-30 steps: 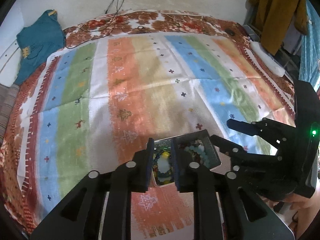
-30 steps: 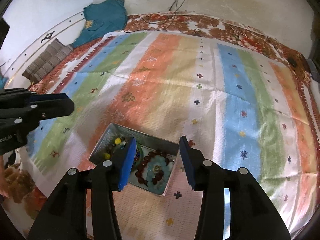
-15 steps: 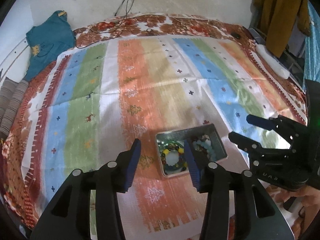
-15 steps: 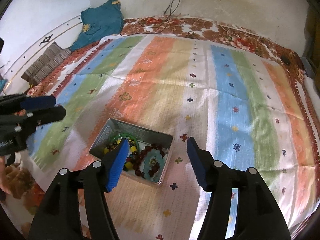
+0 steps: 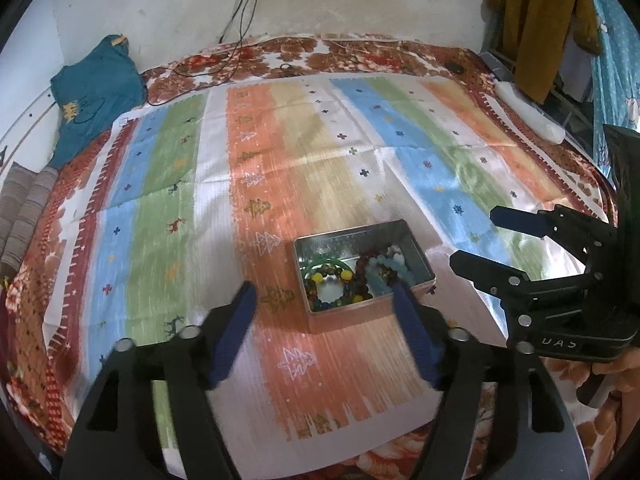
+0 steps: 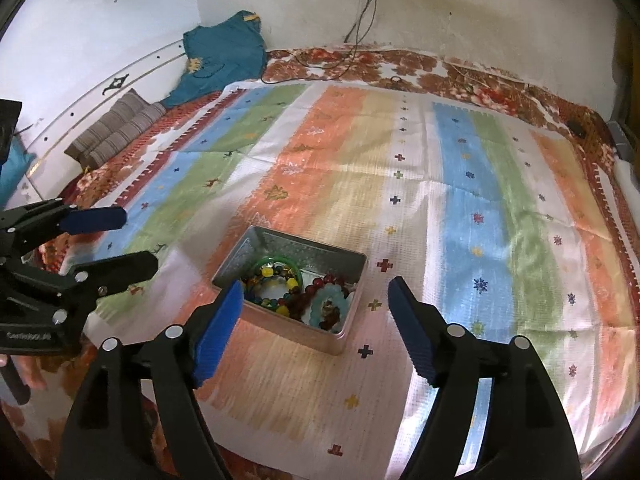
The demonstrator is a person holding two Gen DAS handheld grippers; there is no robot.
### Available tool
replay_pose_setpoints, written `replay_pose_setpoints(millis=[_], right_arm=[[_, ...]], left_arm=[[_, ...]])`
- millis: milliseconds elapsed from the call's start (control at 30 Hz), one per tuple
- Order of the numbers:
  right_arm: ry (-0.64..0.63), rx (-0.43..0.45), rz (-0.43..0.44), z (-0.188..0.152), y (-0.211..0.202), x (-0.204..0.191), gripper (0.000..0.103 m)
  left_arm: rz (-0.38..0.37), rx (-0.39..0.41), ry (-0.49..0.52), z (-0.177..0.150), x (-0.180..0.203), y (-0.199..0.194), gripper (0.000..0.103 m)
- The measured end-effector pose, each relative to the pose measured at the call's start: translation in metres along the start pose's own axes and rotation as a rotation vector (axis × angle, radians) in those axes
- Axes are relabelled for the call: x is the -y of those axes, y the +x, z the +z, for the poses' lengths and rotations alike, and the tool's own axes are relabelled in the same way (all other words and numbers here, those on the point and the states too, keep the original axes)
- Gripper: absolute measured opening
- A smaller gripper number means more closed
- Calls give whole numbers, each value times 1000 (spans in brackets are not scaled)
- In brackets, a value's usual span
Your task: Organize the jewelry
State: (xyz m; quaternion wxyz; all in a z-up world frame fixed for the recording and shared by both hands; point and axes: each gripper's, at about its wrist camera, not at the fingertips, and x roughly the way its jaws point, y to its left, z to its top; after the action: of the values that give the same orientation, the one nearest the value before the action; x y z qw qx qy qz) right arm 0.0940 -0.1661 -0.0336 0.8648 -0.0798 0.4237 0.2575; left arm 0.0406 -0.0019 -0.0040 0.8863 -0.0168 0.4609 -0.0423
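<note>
A small open metal tin (image 5: 418,250) (image 6: 280,242) sits on the striped cloth near the front. It holds several beaded bracelets: a multicoloured one with yellow beads (image 5: 328,280) (image 6: 272,274), a dark red one (image 5: 362,264) (image 6: 320,282), a pale blue one (image 5: 382,276) (image 6: 332,300) and a green bangle (image 6: 280,260). My left gripper (image 5: 326,334) is open and empty, above the cloth just in front of the tin. My right gripper (image 6: 316,320) is open and empty, its fingers straddling the tin's near side from above. Each gripper shows in the other's view, the right one (image 5: 492,240) and the left one (image 6: 116,240).
The striped cloth (image 5: 280,160) covers a floral bedspread (image 5: 360,56). A teal garment (image 5: 96,88) and striped folded cloth (image 6: 116,128) lie at the far left. Cables (image 5: 236,20) hang down the wall. Clothes (image 5: 536,20) hang at the far right.
Both grippers have pulled back and up from the tin. The left jaws, nearly shut over the tin a second ago, have opened wide; the right jaws have widened too.
</note>
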Motion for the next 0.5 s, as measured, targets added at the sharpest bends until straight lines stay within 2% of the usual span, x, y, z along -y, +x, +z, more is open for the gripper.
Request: replay_pose_setpoints(millis=[67,133,167,300,433,500], right_arm=[[-9,13,-19,-3,-4,-1,79],[-17,28,-36,-5,-8,-2,83],[-17,34,-40,-6,-10,-3,84],[-8,44,-4,-12,-18,-3,87],[-27,71,-10,-18,-27,-7,90],[-28,88,-17,-21,-33,-9,92]], left_arm=[[2,13,-6,-4,-1,-3,79],[14,30,-6,-8,0,-8,88],[23,35,-4,-10,0,-9,90],[39,43,8,-18,3,-14,92],[69,61,18,-25,6,-18,95],[42,59,3,-28,6,-19,95]])
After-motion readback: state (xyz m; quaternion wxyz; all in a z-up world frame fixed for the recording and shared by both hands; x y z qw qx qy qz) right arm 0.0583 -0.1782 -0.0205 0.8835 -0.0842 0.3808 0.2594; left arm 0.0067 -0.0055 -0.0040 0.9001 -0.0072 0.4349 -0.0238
